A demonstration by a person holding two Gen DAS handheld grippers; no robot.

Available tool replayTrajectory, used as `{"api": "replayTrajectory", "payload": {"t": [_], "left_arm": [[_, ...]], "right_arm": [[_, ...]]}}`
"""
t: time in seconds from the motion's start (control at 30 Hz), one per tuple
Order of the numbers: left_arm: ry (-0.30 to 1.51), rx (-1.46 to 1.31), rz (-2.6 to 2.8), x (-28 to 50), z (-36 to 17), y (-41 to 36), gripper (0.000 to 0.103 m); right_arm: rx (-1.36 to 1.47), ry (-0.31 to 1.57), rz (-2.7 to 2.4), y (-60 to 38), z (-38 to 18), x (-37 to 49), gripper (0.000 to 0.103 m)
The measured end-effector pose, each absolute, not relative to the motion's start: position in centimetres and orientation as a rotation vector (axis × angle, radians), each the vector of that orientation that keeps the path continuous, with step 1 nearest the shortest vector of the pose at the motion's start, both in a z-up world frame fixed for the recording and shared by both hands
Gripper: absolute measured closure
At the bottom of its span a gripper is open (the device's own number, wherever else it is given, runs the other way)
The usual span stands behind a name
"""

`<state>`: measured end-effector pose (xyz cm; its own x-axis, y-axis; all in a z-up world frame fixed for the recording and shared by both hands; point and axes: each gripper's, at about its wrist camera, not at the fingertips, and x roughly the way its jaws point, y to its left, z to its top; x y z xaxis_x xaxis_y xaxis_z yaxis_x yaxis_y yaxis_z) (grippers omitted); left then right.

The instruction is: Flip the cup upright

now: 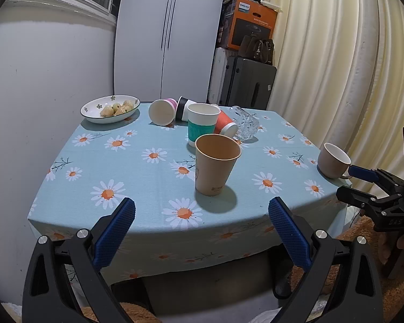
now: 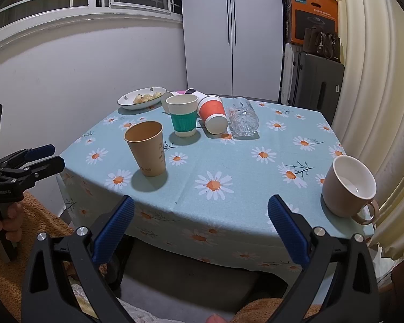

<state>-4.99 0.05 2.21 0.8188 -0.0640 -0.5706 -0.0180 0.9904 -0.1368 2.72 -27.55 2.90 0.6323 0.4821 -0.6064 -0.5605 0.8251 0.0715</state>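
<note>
A brown paper cup (image 1: 215,165) (image 2: 147,152) and a teal-sleeved cup (image 1: 202,124) (image 2: 182,118) stand upright on the daisy tablecloth. An orange cup (image 1: 225,123) (image 2: 212,115), a pink cup (image 1: 163,111), a black-sleeved cup (image 1: 182,109) and a clear glass (image 1: 243,122) (image 2: 242,119) lie on their sides at the back. A beige mug (image 1: 333,161) (image 2: 348,185) stands upright at the right edge. My left gripper (image 1: 202,228) and right gripper (image 2: 201,226) are both open and empty, before the table's front edge.
A plate of food (image 1: 110,109) (image 2: 142,98) sits at the back left. A wall is at the left, curtains (image 1: 336,53) at the right, luggage and boxes (image 1: 245,80) behind. The other gripper shows at each view's side.
</note>
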Motion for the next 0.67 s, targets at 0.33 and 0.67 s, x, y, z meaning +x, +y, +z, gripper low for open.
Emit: {"api": "replayTrajectory", "payload": {"t": [0.33, 0.67], "left_arm": [[0.611, -0.140, -0.026, -4.99, 2.07, -0.05, 0.006], [0.614, -0.142, -0.025, -5.11, 1.96, -0.23, 0.006]], "right_arm": [[-0.130, 0.656, 0.597, -27.56, 2.82, 2.73, 0.005], [-0.131, 0.655, 0.595, -27.51, 2.80, 2.74, 0.005]]}}
